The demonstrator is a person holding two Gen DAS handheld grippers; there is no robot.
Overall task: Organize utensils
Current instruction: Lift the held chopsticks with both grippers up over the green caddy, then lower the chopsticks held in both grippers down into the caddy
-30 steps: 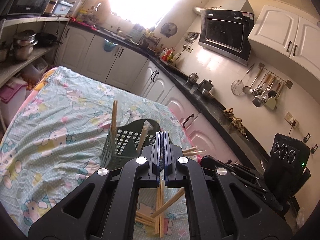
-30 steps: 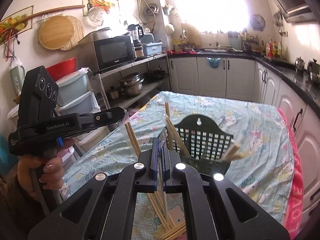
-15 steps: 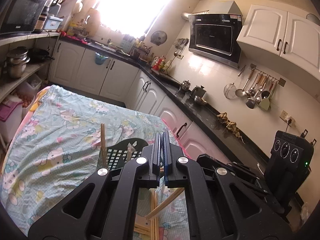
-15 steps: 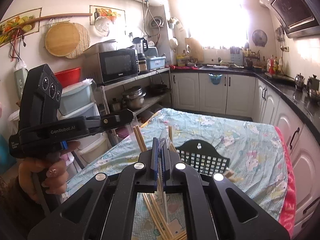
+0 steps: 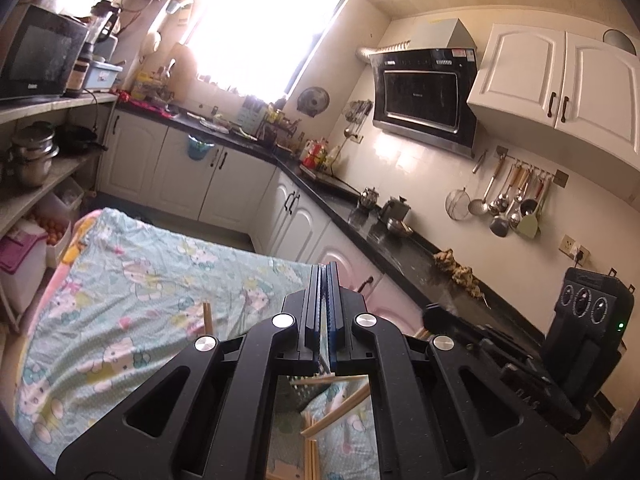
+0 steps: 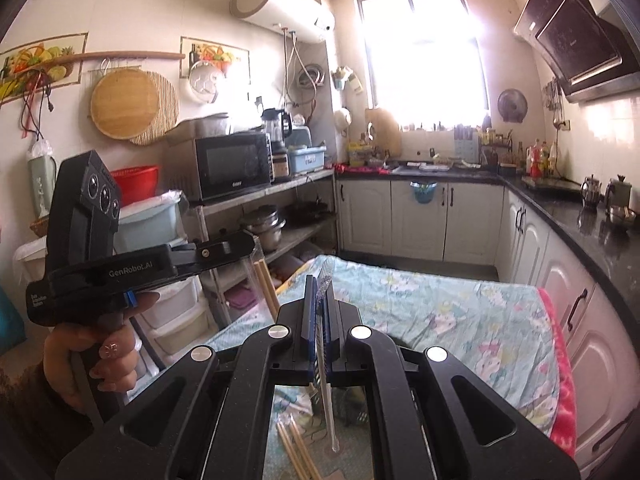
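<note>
My left gripper [image 5: 325, 280] is shut; in the right wrist view [image 6: 252, 246] it holds a pair of wooden chopsticks [image 6: 267, 290] in a clear wrapper, raised above the table. My right gripper [image 6: 318, 292] is shut on a clear plastic wrapper [image 6: 325, 344] that hangs down between its fingers. More wooden chopsticks [image 5: 316, 432] lie on the cloth under the left gripper and also show under the right gripper [image 6: 294, 446]. One chopstick tip [image 5: 208, 316] sticks up left of the left gripper. The green basket is almost hidden under the grippers.
The table wears a light green cartoon cloth [image 5: 132, 280] with a pink edge [image 6: 560, 360]. White cabinets and a black counter [image 5: 384, 240] run behind and to the right. A shelf with pots [image 5: 32, 156] and a microwave [image 6: 232, 164] stands on the left.
Both grippers have risen and tilted up, so the green basket has dropped out of sight beneath them. The left gripper with its chopsticks sits higher in the right wrist view.
</note>
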